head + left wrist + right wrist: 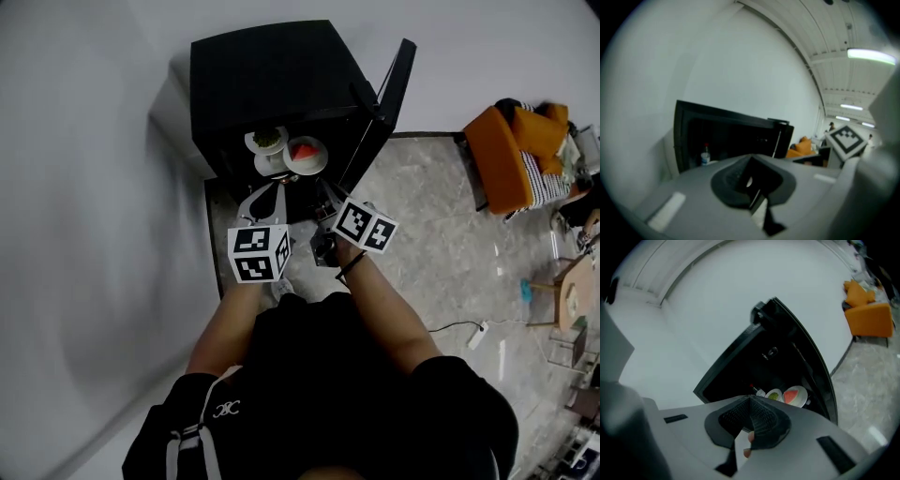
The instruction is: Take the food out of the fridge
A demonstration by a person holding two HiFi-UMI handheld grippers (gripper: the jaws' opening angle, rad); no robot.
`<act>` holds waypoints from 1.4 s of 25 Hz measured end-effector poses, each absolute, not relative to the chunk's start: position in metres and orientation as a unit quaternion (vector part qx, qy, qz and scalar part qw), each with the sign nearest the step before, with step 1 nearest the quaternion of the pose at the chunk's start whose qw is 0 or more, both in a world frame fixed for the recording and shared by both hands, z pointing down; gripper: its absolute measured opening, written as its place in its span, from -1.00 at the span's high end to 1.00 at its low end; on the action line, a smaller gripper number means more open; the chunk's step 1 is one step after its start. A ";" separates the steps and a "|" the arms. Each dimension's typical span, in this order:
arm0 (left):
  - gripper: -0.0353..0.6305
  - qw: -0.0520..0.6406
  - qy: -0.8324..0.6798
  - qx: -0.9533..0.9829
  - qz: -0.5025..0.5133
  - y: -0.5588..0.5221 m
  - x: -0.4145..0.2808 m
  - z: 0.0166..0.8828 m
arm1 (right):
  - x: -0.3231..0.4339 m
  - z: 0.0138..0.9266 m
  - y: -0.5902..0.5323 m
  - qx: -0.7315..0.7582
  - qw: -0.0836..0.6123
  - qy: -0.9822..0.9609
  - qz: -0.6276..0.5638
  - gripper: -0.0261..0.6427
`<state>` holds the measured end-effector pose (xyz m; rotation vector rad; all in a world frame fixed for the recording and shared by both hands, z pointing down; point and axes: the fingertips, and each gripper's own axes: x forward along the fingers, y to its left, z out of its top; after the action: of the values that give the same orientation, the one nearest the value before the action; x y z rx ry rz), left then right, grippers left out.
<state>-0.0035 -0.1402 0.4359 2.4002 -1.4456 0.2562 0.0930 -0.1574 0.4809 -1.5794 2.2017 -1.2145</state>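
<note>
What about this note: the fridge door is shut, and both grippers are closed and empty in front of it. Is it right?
No. The door stands open, as the head view shows, with plates visible inside the fridge. The rest holds: left gripper and right gripper are closed and empty in front of it.

Soft, even overhead light is seen in all views, and the ceiling light strips (869,55) are blown out to glare in the left gripper view. The fridge (281,84) interior is left dark and underexposed, and a faint shadow is cast on the wall (84,309). Heavy fisheye bending and black vignetted corners are noted in both gripper views, with the near foreground blurred.
</note>
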 end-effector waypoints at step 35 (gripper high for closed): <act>0.91 0.230 -0.494 0.816 0.191 -0.174 -0.026 0.535 | 0.123 0.751 -0.273 -0.498 0.328 0.435 -0.675 0.84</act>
<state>-0.0257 -0.1736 0.5346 2.2456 -1.3593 0.5249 0.1231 -0.2730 0.7511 -1.3033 1.1378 -1.7682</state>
